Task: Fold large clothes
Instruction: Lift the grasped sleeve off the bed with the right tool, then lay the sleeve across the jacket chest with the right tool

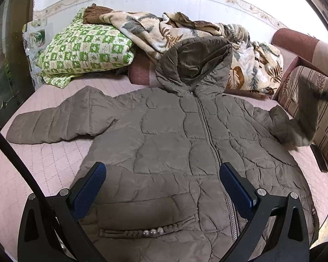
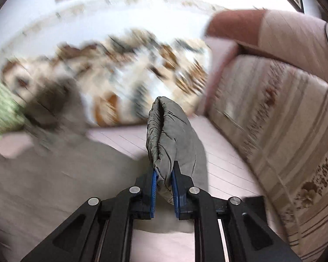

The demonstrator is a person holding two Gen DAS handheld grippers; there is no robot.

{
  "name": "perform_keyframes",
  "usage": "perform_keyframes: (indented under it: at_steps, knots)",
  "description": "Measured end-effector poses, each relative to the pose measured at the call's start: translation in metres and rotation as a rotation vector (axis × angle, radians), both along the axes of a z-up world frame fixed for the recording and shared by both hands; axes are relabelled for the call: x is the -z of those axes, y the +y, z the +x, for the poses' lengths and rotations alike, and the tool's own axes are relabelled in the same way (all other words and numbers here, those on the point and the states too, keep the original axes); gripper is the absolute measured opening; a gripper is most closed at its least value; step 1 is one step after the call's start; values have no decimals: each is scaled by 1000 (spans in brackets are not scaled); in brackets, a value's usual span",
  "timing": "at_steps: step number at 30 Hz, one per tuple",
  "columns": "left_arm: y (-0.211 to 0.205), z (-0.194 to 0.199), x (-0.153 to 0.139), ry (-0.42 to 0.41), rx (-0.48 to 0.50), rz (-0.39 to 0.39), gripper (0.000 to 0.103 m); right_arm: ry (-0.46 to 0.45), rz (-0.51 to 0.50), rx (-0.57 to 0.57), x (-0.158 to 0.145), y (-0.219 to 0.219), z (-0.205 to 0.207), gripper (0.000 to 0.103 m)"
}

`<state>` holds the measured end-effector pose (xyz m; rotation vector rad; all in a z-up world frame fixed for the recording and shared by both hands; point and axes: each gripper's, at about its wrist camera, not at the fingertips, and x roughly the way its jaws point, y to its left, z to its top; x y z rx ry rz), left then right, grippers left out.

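A grey-brown quilted hooded jacket (image 1: 175, 144) is laid front up, zip closed, on the pink quilted bed cover (image 1: 43, 170), with its hood (image 1: 194, 65) propped against a leaf-print blanket (image 1: 251, 69). One sleeve (image 1: 52, 122) is spread flat on the cover. The other sleeve (image 2: 172, 135) is raised off the cover, and its cuff end is clamped between the blue pads (image 2: 154, 185) of the right gripper (image 2: 164, 174); the surroundings in that view are blurred. The left gripper (image 1: 161, 170) is held above the lower front of the jacket with its jaws wide apart and nothing between them. A green checked pillow (image 1: 85, 52) lies beside the blanket, and a striped cushion (image 2: 273, 120) stands beside the raised sleeve.
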<state>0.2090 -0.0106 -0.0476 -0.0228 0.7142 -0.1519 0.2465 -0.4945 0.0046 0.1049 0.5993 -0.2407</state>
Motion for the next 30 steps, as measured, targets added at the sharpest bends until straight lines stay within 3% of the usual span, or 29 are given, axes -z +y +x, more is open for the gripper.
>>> perform_keyframes:
  at_steps: [4,9,14,23,28,30]
  knots:
    - [10,-4,-6,-17,-18,-11,103,-110,24,-164,-48,79,-2,14]
    - [24,-7,-9,-27,-45,-24,103,-134,53,-383,-51,188,10,14]
    - [36,-7,-8,-20,-67,-32,103,-61,75,-513,-6,273,36,13]
    - [38,-1,-1,9,-66,-34,103,177,228,-570,119,325,105,15]
    - [35,5,3,24,-61,-33,103,256,336,-617,140,329,114,41]
    - [34,6,4,26,-58,-33,103,214,377,-638,130,316,107,49]
